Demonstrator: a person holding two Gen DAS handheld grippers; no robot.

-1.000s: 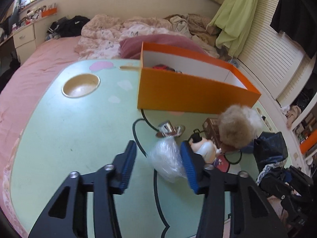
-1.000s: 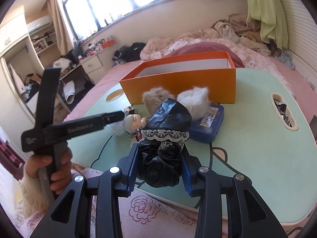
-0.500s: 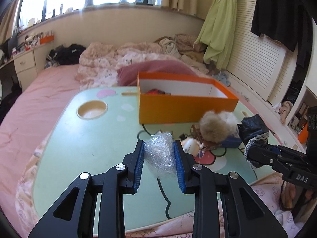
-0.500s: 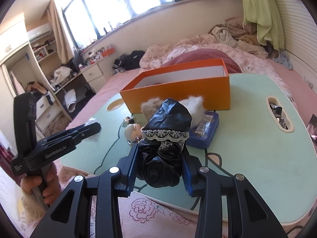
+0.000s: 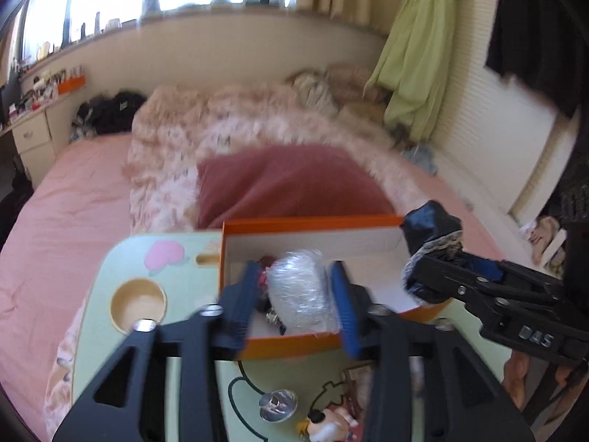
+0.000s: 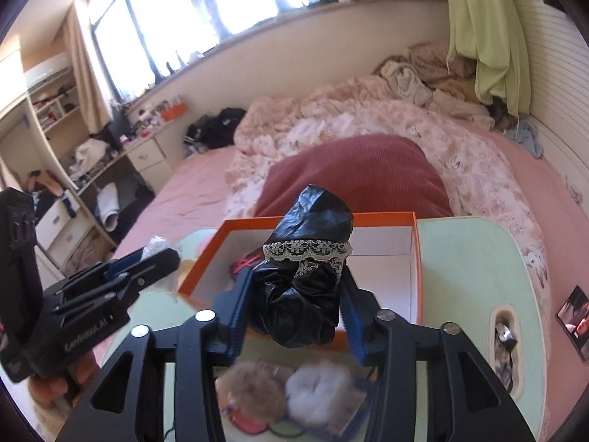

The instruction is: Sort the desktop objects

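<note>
While each hand-held gripper's jaws have just widened, crinkled bubble wrap (image 5: 298, 287) and lace-trimmed black bag (image 6: 305, 276) sit loosely between.

Box contents: the bubble wrap (image 5: 299, 287) hides part of the orange box (image 5: 309, 223) floor.
Fur balls (image 6: 291, 386): blurred, below the box.
Small figure (image 5: 327, 429): cut off by the bottom edge.

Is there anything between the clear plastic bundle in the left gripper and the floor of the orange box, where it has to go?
Nothing visible blocks it. The clear plastic bundle sits between the opening left gripper pads, over the orange box. Small items lie at the box's left end, beside the bundle.
</note>
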